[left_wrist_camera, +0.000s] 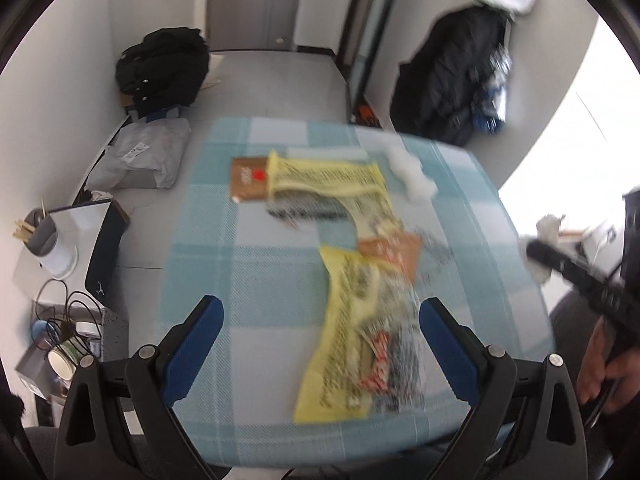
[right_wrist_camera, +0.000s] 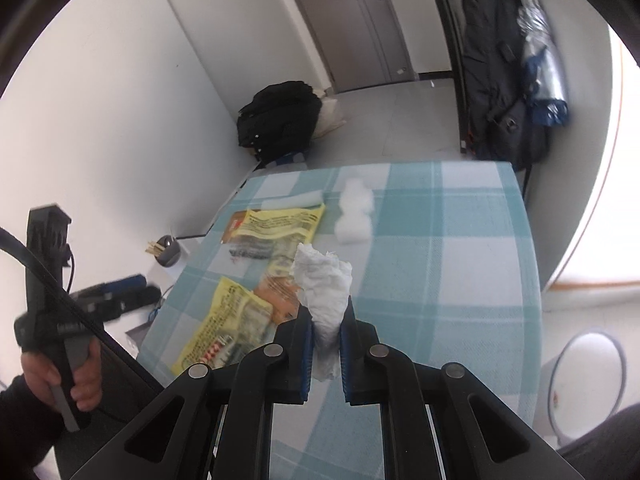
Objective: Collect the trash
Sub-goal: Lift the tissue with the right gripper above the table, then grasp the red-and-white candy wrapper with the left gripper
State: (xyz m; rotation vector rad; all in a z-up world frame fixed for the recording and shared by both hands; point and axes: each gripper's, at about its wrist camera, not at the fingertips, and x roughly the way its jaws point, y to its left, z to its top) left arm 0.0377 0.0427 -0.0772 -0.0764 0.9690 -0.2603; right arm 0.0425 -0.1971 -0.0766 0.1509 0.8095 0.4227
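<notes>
Our right tongs (right_wrist_camera: 325, 332) pinch a crumpled white paper tissue (right_wrist_camera: 326, 288) standing upright, while our wide-open, empty left tongs (left_wrist_camera: 320, 320) hang nearer the long yellow plastic wrapper (left_wrist_camera: 356, 344) on the bench (left_wrist_camera: 248, 264).

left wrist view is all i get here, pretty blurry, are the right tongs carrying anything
Observer: Yes. The right tongs are shut on a crumpled white tissue, which sticks up from between the pads.
Operator: any bin around? none on my side
Observer: A round white bin stands on the floor past the right edge of the checked tablecloth.
Operator: and what's my left hand look like from there
Observer: The left hand shows at the left edge, wrapped round its tool's handle, off the side of the table.
</notes>
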